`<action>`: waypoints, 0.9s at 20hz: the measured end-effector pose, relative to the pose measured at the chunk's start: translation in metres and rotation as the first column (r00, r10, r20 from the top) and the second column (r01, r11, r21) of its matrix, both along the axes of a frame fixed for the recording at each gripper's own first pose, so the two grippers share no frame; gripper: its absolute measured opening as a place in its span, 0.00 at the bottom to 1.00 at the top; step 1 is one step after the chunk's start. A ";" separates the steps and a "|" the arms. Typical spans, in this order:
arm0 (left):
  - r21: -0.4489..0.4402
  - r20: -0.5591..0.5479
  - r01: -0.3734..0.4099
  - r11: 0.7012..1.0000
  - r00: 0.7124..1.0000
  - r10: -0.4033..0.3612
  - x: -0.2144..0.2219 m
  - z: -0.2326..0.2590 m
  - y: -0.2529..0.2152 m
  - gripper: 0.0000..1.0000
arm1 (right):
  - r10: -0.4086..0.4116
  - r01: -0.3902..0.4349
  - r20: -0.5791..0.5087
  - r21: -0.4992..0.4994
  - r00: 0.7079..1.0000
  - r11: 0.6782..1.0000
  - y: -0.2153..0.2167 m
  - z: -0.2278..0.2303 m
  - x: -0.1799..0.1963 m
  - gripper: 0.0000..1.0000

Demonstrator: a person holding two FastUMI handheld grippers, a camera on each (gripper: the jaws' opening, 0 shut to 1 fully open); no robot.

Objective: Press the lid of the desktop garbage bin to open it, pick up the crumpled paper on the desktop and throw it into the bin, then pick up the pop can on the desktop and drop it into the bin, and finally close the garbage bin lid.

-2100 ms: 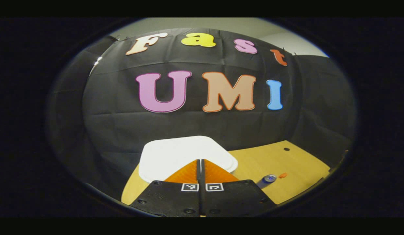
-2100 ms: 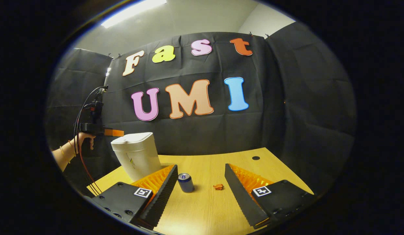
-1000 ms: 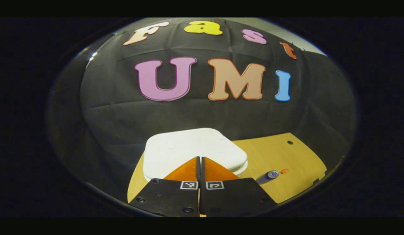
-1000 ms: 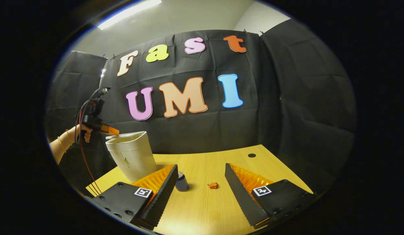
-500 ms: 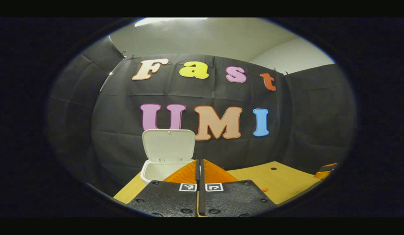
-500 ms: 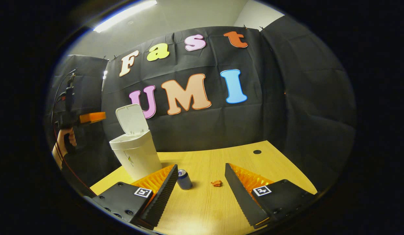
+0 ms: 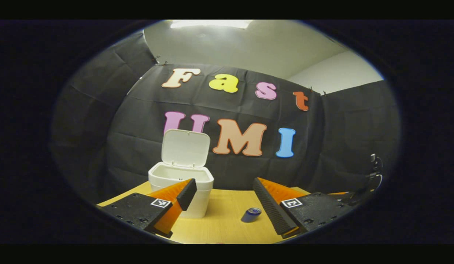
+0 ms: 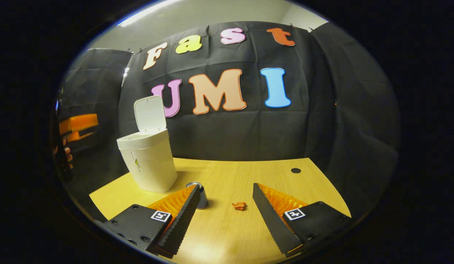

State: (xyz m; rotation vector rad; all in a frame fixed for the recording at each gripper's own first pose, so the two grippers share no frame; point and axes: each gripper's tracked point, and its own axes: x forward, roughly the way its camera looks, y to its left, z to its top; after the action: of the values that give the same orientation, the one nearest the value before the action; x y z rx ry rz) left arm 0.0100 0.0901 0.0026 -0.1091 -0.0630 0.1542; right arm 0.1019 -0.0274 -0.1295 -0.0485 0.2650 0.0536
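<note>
In the right gripper view, the white garbage bin (image 8: pixel 147 161) stands at the left of the wooden desktop (image 8: pixel 248 172), its lid (image 8: pixel 150 113) tipped up. Just right of it is the pop can (image 8: pixel 202 194), then the crumpled paper (image 8: pixel 239 205), lying between the spread fingers of the right gripper (image 8: pixel 225 205). In the left gripper view, the left gripper (image 7: pixel 221 194) is also spread wide, empty, with the bin behind its left finger.

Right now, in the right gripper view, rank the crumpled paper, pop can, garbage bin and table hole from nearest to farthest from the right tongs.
1. Crumpled paper, just ahead between the fingers.
2. Pop can, by the left finger, partly hidden; close to call against the paper.
3. Garbage bin, left, lid up.
4. Table hole, far right.
</note>
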 end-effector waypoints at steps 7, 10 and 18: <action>0.066 -0.040 -0.070 0.995 0.997 0.073 -0.016 -0.012 -0.008 0.93 | 0.008 -0.015 -0.166 -0.040 0.986 0.999 -0.019 -0.081 0.098 0.97; 0.091 -0.066 -0.086 0.992 0.994 0.092 -0.019 -0.024 -0.013 0.93 | 0.016 -0.035 -0.237 -0.073 0.971 0.997 -0.022 -0.117 0.127 0.97; 0.110 -0.137 -0.104 0.988 0.983 0.119 -0.018 -0.065 -0.021 0.92 | -0.013 -0.041 -0.338 -0.152 0.941 0.988 -0.032 -0.175 0.152 0.83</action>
State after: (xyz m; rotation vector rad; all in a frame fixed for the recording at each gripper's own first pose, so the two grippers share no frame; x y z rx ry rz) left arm -0.0082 0.0694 -0.0622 0.0085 0.0667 0.2702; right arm 0.2541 -0.0597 -0.3043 -0.1991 0.6142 0.0547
